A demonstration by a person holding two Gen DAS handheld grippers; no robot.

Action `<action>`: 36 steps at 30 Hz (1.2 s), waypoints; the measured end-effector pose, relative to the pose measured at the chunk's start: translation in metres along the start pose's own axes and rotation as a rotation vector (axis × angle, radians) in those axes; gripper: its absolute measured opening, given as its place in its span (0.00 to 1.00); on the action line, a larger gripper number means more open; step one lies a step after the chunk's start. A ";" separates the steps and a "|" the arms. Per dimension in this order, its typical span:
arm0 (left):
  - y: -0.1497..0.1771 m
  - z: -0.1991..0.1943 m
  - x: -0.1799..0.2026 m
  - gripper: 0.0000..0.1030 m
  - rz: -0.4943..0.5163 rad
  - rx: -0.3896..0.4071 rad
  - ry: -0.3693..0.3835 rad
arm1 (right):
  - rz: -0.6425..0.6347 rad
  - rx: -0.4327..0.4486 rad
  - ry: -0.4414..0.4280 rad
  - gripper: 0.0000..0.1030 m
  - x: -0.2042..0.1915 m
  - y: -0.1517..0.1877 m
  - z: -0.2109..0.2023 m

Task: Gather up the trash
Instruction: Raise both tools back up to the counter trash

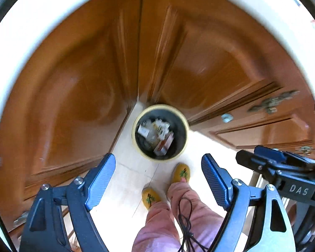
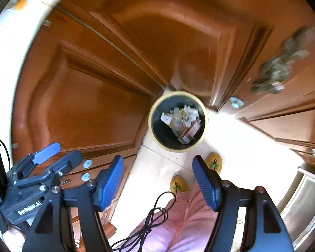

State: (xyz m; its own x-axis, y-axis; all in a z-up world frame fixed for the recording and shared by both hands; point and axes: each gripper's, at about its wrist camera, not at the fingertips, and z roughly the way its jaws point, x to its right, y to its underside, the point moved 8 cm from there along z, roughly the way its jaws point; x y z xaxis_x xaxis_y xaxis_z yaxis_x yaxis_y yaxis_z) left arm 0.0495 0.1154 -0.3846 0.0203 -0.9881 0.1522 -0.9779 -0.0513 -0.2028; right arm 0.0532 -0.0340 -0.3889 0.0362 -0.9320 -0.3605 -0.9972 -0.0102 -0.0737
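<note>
Left gripper point(image 1: 158, 182) jaws apart, empty, right gripper point(image 2: 158, 182) apart, empty, both above bin point(image 1: 160, 132) holding trash point(image 1: 157, 135), wood cabinets point(image 1: 73, 79) around

I read both wrist views as bright daylight. The pale floor tiles point(image 2: 230, 134) are blown out to near white at right, so I lose detail there. Glossy cabinet doors point(image 1: 77, 88) carry soft sheen patches. Motion blur smears the wood panels and the far bin point(image 1: 160, 132); near gripper fingers point(image 1: 100, 180) stay sharp. Fisheye distortion bends straight edges into curves, and dark vignetting closes every corner.
</note>
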 end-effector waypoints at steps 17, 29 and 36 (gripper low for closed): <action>-0.084 -0.220 0.074 0.91 0.211 0.444 0.057 | -0.018 0.452 0.061 0.66 -0.029 -0.034 -0.221; -0.152 -0.273 0.150 0.94 0.399 0.617 0.018 | 0.026 0.572 0.086 0.66 0.005 -0.093 -0.304; -0.246 -0.265 0.196 0.94 0.445 0.588 -0.032 | -0.012 0.638 0.074 0.66 0.030 -0.188 -0.347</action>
State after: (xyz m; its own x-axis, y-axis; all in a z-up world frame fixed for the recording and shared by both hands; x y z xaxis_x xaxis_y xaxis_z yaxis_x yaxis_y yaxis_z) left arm 0.2388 -0.0274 -0.0482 -0.3377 -0.9368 -0.0920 -0.6220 0.2954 -0.7251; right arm 0.2195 -0.1855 -0.0632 0.0195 -0.9560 -0.2928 -0.7614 0.1756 -0.6240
